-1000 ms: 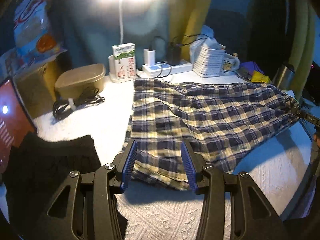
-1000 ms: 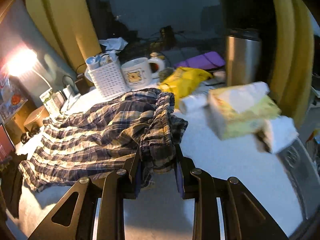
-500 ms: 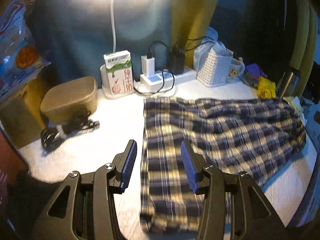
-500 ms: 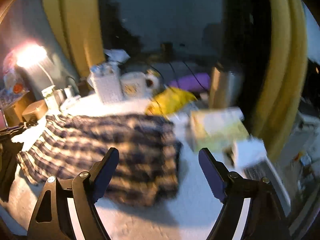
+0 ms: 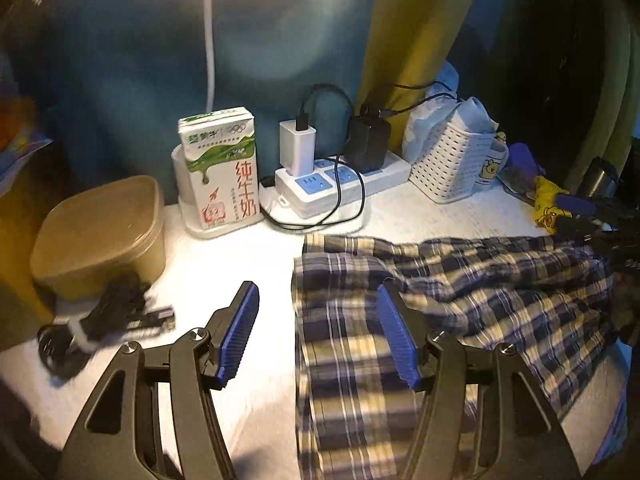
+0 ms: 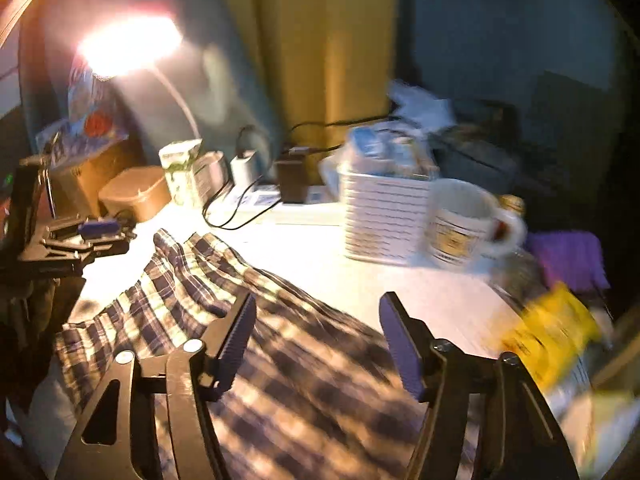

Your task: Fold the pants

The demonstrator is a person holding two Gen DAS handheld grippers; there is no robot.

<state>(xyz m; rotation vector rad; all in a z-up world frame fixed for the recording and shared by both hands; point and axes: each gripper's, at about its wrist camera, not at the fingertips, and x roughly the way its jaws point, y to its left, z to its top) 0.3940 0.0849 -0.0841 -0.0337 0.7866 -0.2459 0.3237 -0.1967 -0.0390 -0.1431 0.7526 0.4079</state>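
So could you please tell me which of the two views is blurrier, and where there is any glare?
Right wrist view: heavy motion blur, smearing the mug and yellow packet; the lamp blows out into glare. Left wrist view: mostly sharp, carton text readable, no glare, pants slightly smeared, strong fisheye bending.

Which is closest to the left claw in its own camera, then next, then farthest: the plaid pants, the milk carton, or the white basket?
From the left claw:
1. Plaid pants, right under its right finger.
2. Milk carton, behind, toward the left.
3. White basket, far back on the right.
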